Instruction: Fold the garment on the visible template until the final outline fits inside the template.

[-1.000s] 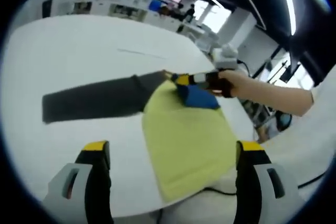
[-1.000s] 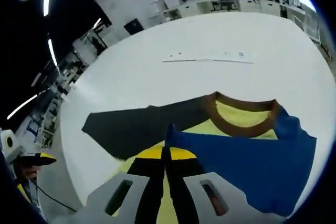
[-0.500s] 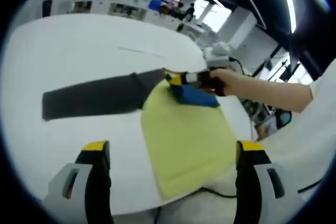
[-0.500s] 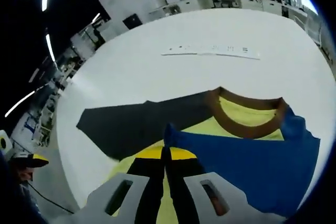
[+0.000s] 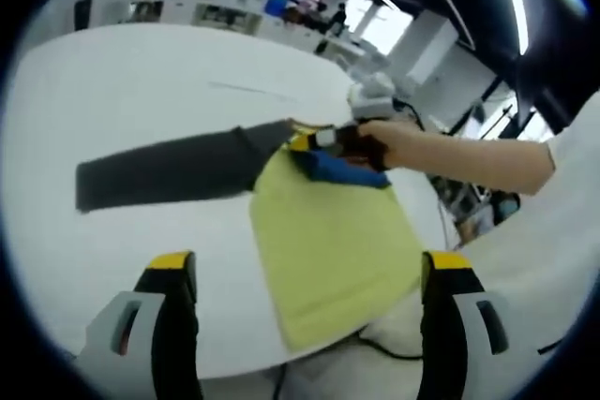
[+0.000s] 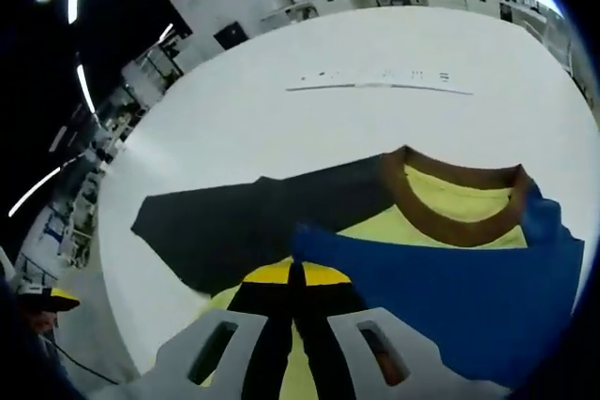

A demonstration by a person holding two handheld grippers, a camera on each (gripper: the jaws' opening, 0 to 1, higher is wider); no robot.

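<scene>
Your right gripper (image 6: 294, 274) pinches the limp blue sleeve (image 6: 441, 288) near the collar (image 6: 450, 222) (left gripper (image 5: 305, 274) spread, idle); expect sagging.

**Camera setup: 2 gripper-mounted fisheyes**

Left gripper view: held back, high above the table (image 5: 141, 72), garment (image 5: 328, 231) seen whole from its hem. Right gripper view: very close, at the blue sleeve (image 6: 450, 278). Garment and table are shared.

Hand-held gripper (image 6: 295, 274) clamping blue sleeve (image 6: 441, 292), white table (image 6: 281, 119)
</scene>
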